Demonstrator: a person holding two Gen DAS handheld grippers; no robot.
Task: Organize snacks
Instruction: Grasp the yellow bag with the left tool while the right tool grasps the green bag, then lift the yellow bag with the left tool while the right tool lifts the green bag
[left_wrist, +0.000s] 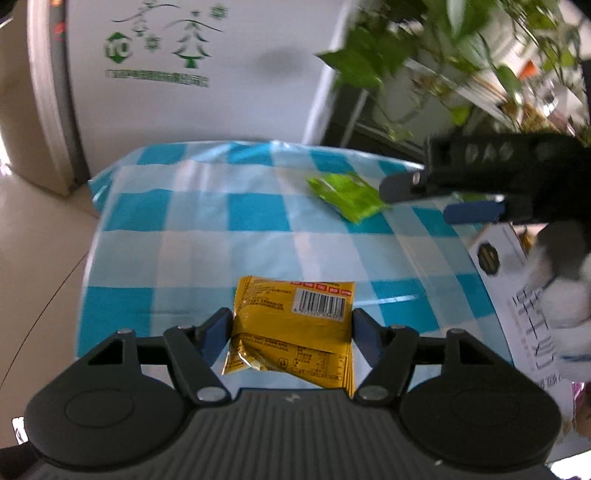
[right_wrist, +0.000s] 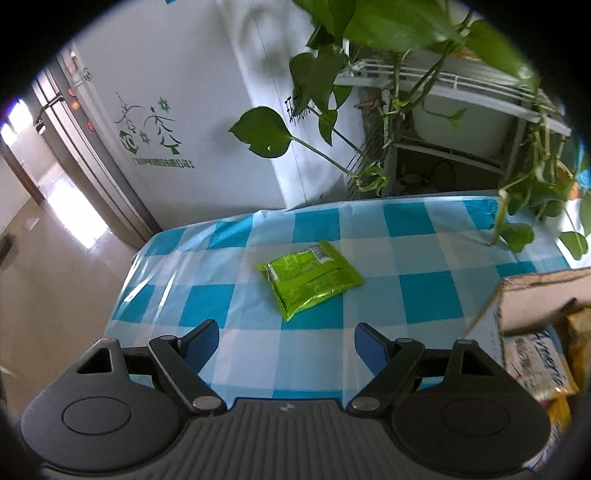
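Observation:
A yellow snack packet (left_wrist: 295, 321), barcode side up, sits between the fingers of my left gripper (left_wrist: 291, 323). Both blue pads press on its sides and its near end is crumpled. It rests low over the blue-and-white checked tablecloth (left_wrist: 221, 229). A green snack packet (right_wrist: 310, 280) lies flat on the cloth farther back. My right gripper (right_wrist: 286, 330) hovers just short of it, open and with nothing between its fingers. In the left wrist view the right gripper (left_wrist: 417, 201) reaches in from the right, beside the green packet (left_wrist: 347, 195).
An open cardboard box (right_wrist: 517, 295) holding several snack packs stands at the table's right edge. A fluffy white sleeve (left_wrist: 561, 291) shows near it. Trailing plant leaves (right_wrist: 266, 133) hang over the far side. A white cabinet (left_wrist: 207, 74) stands behind the table.

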